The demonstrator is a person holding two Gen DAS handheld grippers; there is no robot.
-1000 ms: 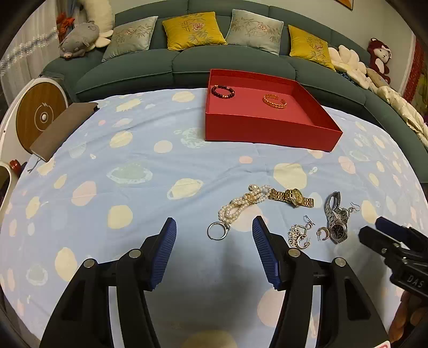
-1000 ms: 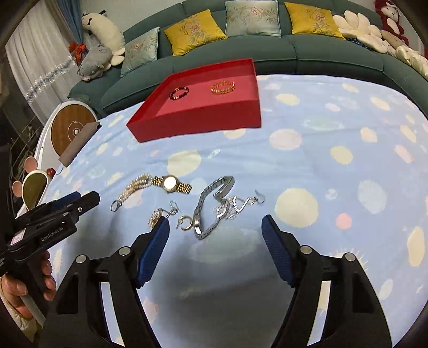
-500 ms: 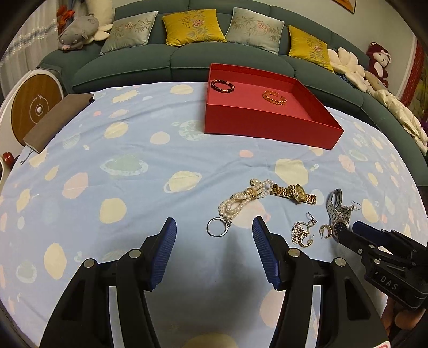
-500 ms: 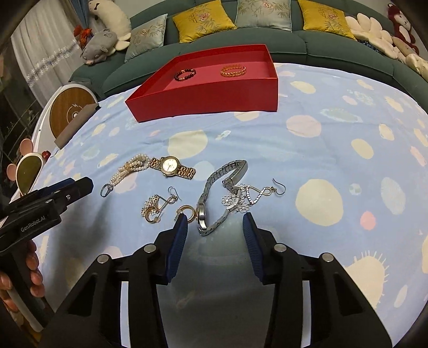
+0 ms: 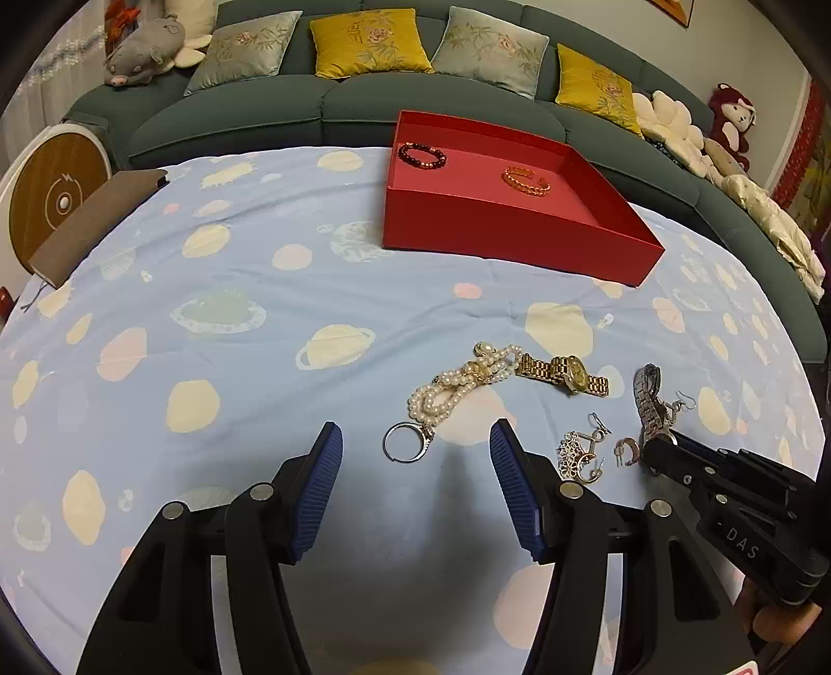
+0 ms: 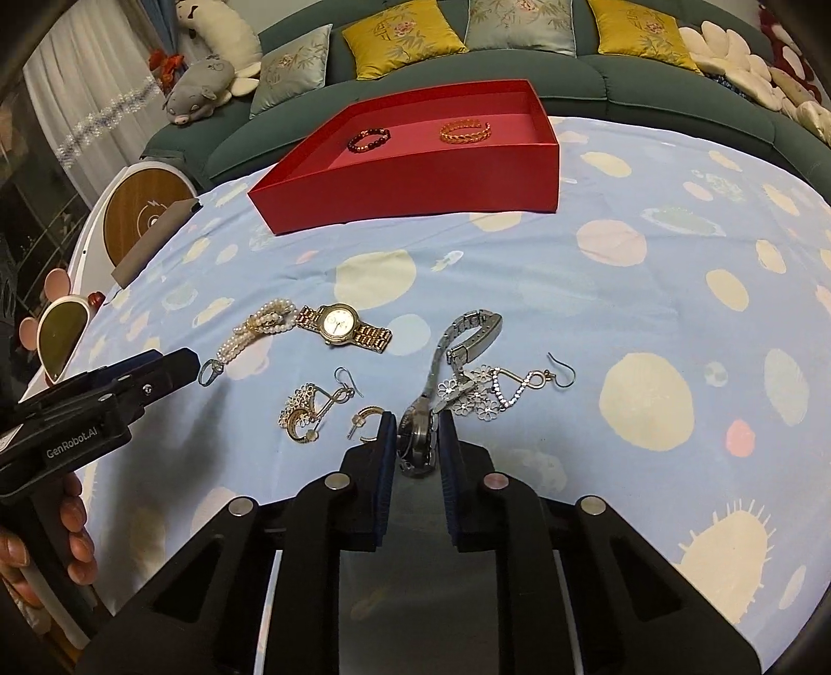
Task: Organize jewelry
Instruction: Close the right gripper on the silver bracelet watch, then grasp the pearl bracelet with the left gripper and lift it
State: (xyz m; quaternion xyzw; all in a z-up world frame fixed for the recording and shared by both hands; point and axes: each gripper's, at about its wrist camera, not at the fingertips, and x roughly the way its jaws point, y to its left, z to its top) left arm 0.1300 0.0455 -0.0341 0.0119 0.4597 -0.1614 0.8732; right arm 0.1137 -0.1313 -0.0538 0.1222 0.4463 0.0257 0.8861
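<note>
My right gripper is shut on the face of a silver watch that lies on the blue cloth; it also shows in the left wrist view, on the watch. My left gripper is open, just short of a ring on a pearl bracelet. A gold watch, several earrings and a flower earring lie around. The red tray holds a dark bead bracelet and a gold bracelet.
A green sofa with cushions runs behind the table. A brown pouch lies at the cloth's left edge, beside a round wooden disc. Plush toys sit on the sofa.
My right gripper has moved forward and closed from wide open onto the silver watch's face. My left gripper stays open near the ring.
</note>
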